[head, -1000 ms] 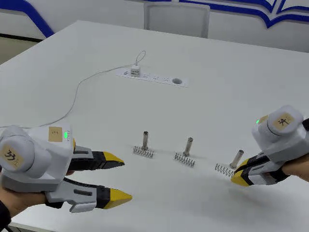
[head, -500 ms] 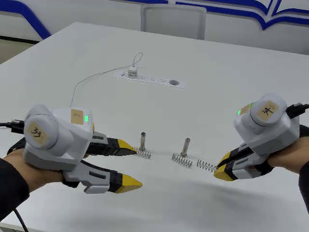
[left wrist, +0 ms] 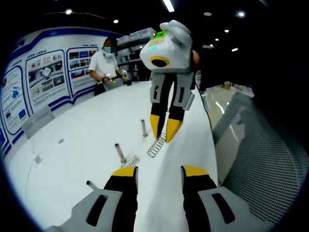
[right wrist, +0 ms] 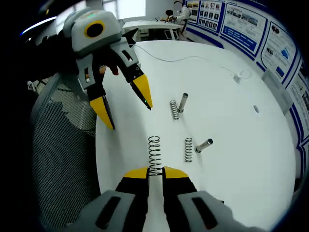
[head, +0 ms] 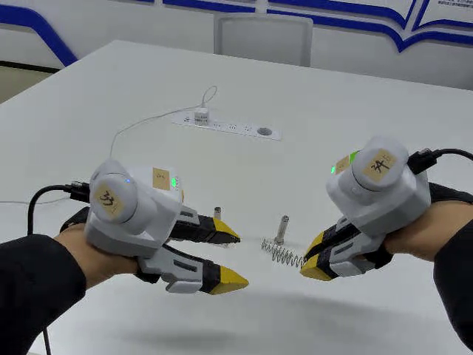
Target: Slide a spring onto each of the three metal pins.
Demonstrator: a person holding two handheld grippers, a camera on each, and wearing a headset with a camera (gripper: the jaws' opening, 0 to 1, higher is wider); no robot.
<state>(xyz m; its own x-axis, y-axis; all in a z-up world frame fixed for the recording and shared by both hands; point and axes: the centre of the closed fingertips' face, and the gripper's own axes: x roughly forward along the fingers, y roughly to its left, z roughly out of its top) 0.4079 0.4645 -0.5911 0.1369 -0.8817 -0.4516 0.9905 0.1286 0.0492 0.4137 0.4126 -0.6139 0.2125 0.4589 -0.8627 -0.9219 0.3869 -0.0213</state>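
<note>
My right gripper is shut on one end of a spring, which sticks out ahead of its yellow tips. In the left gripper view the right gripper holds this spring just above the white table. Three short metal pins stand in a row. A loose spring lies beside one pin, and another spring lies beside a second pin. My left gripper is open and holds nothing, close to the left pin.
A white power strip with a plugged charger and cable lies further back on the table. A chair stands at the far edge. A mesh chair is at the near side. A person stands far off.
My right gripper closed on the spring that lay by the right pin and carried it left toward the middle pin. My open left gripper moved right toward the left pin.
</note>
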